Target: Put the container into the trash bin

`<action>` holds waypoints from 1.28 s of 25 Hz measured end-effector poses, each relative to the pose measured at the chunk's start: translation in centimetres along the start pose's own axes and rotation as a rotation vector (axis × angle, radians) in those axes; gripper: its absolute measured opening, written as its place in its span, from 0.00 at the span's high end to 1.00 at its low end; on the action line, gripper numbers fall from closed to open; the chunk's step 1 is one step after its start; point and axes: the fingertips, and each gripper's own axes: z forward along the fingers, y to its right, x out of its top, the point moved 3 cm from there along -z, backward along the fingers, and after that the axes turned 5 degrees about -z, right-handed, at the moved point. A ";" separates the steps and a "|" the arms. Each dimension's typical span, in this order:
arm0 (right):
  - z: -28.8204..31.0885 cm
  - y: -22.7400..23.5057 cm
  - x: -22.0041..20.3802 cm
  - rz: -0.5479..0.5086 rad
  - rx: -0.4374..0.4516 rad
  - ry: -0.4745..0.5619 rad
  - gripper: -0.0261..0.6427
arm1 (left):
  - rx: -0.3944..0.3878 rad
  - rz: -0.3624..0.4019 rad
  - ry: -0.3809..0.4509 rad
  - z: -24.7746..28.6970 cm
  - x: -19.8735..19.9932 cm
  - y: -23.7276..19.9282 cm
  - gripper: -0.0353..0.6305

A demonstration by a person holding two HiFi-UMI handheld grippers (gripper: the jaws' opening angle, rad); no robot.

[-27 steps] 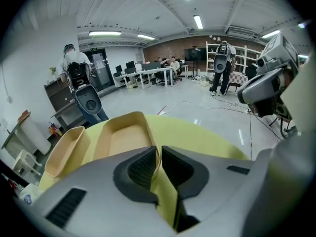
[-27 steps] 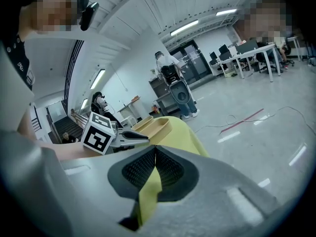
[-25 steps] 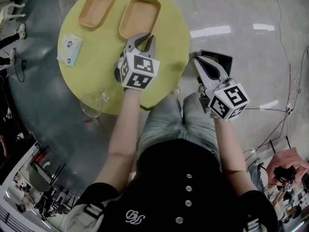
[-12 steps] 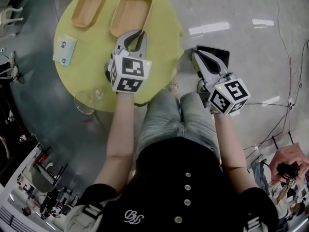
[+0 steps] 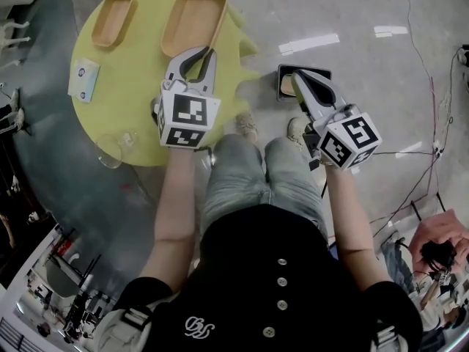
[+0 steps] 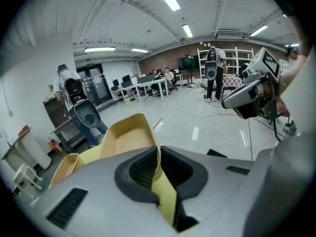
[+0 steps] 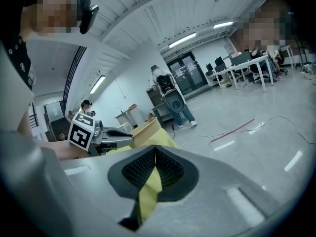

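container: the larger tan container (image 5: 192, 20) is over the far side of the yellow bench (image 5: 132, 101), with its near rim in the left gripper (image 5: 204, 53). We can't tell if its far end rests on the bench.
left gripper: narrow, pads clamped on the thin rim wall, at one end only.
right gripper: the right gripper (image 5: 300, 83) has its jaws together with nothing between the pads. It hangs off the bench, over the trash bin (image 5: 284, 70).
trash bin: dark-rimmed square on the floor just beside the bench's right edge. The right gripper partly covers its mouth.
step: we judge this as the carry to the bin, with the drop not yet done.
risk, grip: it's a one-ended pinch on a thin wall, so a fast swing could pivot the container or peel it out of the pads.
risk, entry: from above the container looks longer than the bin mouth, though it's also nearer the camera. Laid flat it may bridge the rim, so we'd go in end first.
risk, path: the right gripper sits in the drop line and we'd hit it unless it clears.
risk, neighbour: the smaller container (image 5: 111, 20) is just left of the held one, and a leftward sweep could knock it.
edges: the bench's right edge lies between container and bin, so the underside must pass above it.
open room: there's bare floor right of and beyond the bin. The legs (image 5: 249, 174) are close on the near side. The glass (image 5: 113, 149) and card (image 5: 83, 79) are at the bench's left, well apart from the path.
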 end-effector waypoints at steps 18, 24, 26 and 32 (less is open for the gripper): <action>-11.0 8.5 -0.8 0.024 -0.088 0.049 0.95 | -0.184 0.070 0.092 2.7 6.2 16.5 0.90; -13.0 10.8 -2.5 0.054 -0.111 0.040 0.95 | -0.256 0.088 0.066 5.0 5.3 20.9 0.90; -13.7 11.5 -3.1 0.066 -0.120 0.039 0.95 | -0.277 0.089 0.054 5.9 5.0 22.3 0.90; -15.1 13.5 -5.8 0.108 -0.148 0.014 0.95 | -0.340 0.094 0.028 7.8 4.1 25.9 0.90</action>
